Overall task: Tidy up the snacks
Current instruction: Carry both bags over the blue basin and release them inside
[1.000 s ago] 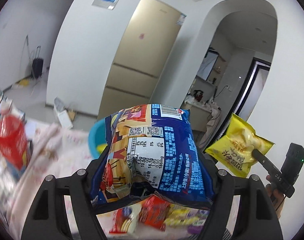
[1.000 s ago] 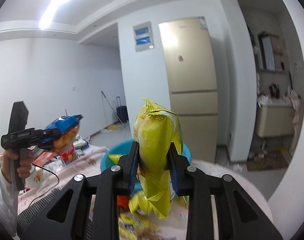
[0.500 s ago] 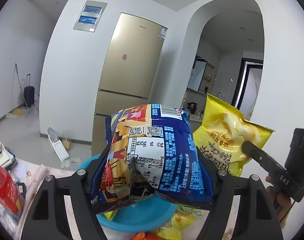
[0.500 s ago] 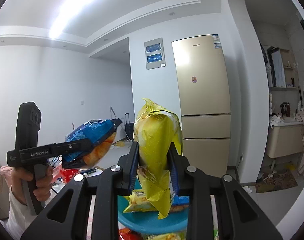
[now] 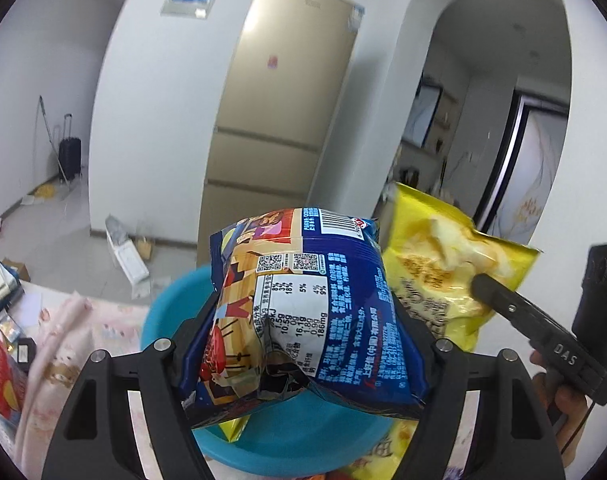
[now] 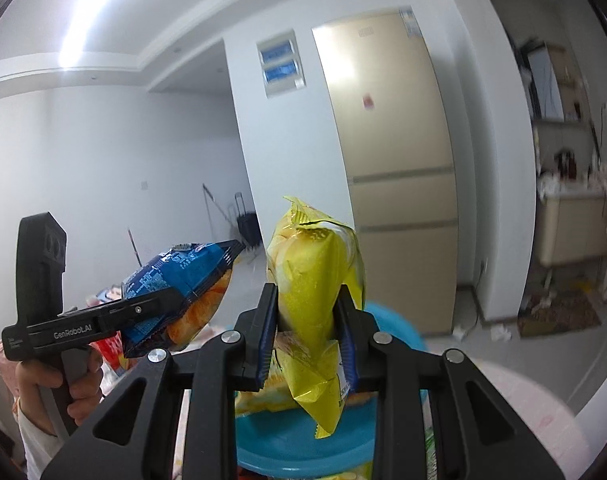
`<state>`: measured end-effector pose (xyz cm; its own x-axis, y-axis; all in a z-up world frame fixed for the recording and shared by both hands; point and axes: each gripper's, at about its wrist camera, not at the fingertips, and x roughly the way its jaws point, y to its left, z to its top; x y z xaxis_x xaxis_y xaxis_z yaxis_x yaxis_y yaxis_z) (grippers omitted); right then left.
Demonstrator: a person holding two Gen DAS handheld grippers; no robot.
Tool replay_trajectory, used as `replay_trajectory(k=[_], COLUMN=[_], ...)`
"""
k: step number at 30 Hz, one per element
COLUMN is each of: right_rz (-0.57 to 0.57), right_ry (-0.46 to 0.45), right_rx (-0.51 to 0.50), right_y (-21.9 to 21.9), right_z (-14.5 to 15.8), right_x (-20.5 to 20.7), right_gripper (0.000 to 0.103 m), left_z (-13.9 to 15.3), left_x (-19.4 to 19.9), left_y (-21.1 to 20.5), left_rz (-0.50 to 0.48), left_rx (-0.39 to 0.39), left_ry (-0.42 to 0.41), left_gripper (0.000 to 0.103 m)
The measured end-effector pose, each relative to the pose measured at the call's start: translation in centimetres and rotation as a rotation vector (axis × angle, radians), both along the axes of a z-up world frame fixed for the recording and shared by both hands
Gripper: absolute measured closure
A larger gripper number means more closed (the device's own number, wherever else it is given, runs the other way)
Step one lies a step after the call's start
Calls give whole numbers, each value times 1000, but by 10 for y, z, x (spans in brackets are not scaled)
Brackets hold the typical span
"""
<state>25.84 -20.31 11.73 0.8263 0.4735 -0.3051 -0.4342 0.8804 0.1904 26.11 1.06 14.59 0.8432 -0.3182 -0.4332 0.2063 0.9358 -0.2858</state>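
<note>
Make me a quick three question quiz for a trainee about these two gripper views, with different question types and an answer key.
1. True or false: the left gripper is shut on the blue crinkly snack bag with the white nutrition label.
2. Multiple choice: what does the right gripper hold? A) a red bottle B) the yellow foil chip bag C) nothing
3. Fill in: below both bags sits the round ___ plastic basin, with yellow packets already in it.

Key: 1 true; 2 B; 3 blue.
</note>
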Motion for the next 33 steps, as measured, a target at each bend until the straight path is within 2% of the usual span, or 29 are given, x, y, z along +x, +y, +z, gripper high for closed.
replay_trajectory(k=[6, 14, 17, 22, 28, 31, 33], right_rz=[17, 93, 75, 64, 41, 19, 1], right_ry=[134, 238, 273, 324, 358, 370, 368], right_rx=[-86, -63, -90, -67, 77, 97, 96], right_y=[10, 1, 2, 5, -1, -2, -2], right_z=[-34, -46, -57, -78, -93, -98, -98], right_x=[24, 34, 42, 61, 71, 74, 74], right_gripper=[76, 76, 76, 76, 76, 76, 76], left_z=[-47, -103, -113, -129, -145, -150, -151], left_x=[27, 47, 48, 53, 61, 66, 68], left_y=[-13, -25, -30, -46, -52, -47, -46], left_rz=[-102, -168, -176, -145, -64, -14, -20], left_rx=[83, 177, 204, 323, 365, 366, 356], left_ry=[172, 342, 361, 373, 346, 318, 322], left_gripper=[24, 24, 24, 23, 21, 21, 21])
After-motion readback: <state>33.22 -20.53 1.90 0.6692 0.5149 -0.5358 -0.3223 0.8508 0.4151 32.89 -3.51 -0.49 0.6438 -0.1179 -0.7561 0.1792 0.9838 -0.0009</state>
